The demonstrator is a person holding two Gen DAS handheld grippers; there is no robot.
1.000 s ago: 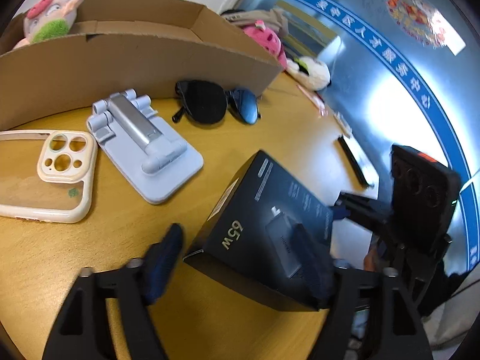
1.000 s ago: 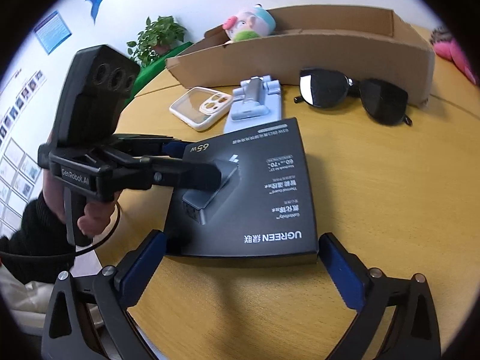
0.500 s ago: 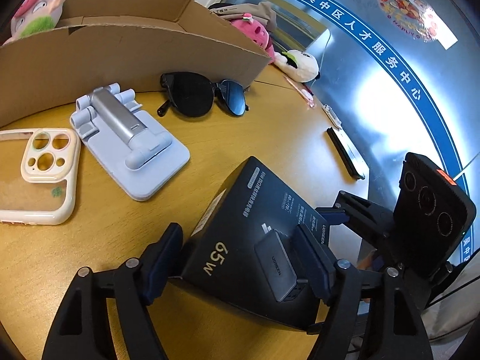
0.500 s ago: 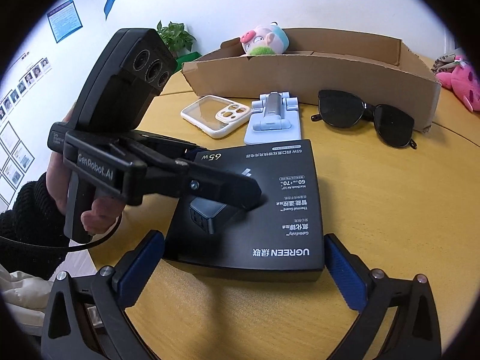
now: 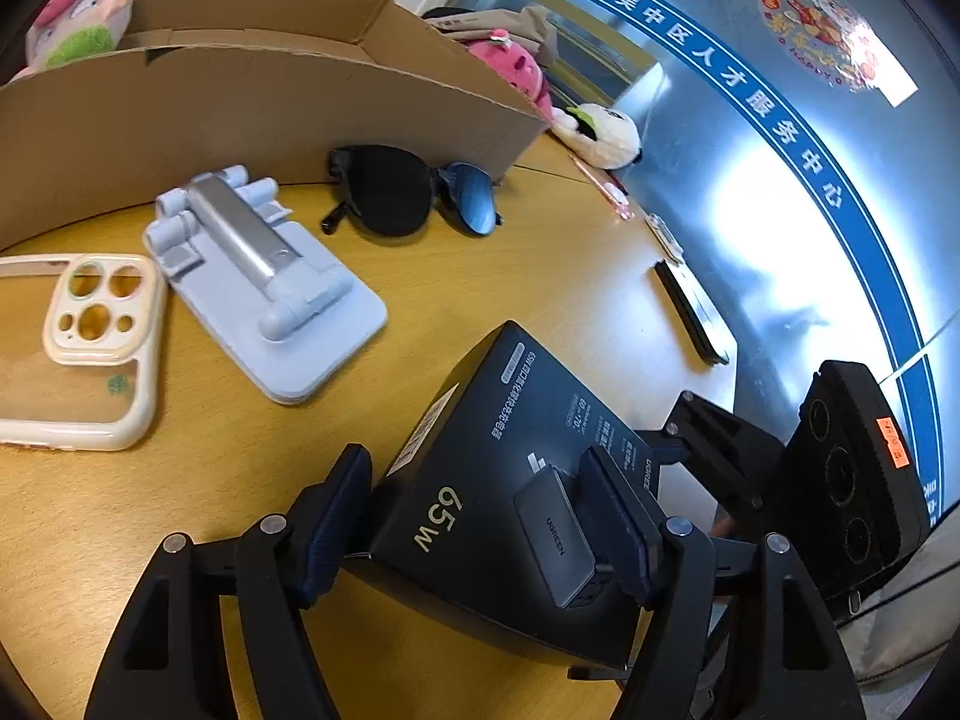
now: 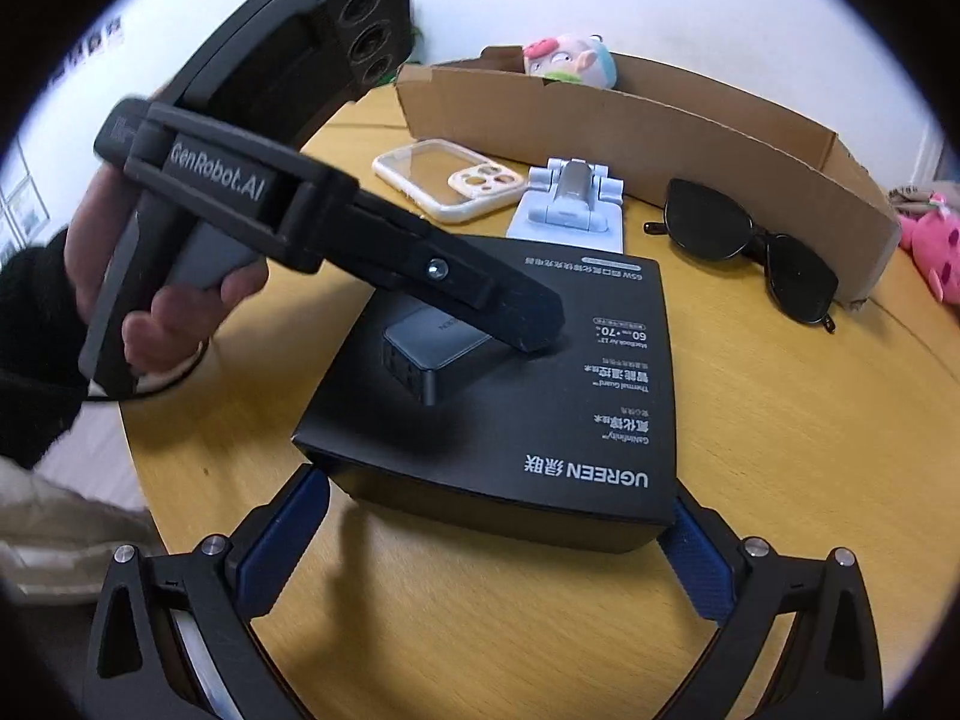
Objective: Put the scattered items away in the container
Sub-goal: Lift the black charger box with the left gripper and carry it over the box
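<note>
The big cardboard box (image 5: 252, 114) stands along the top of the picture, the black charger box (image 5: 510, 480) sits low in the middle on the round table (image 5: 540, 252), and my left claw (image 5: 480, 516) is closing on it while my right claw (image 6: 498, 534) waits wide open.

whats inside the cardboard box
Only a plush toy shows above the cardboard box at its far end. The near wall hides the floor, so anything else inside cannot be seen.
</note>
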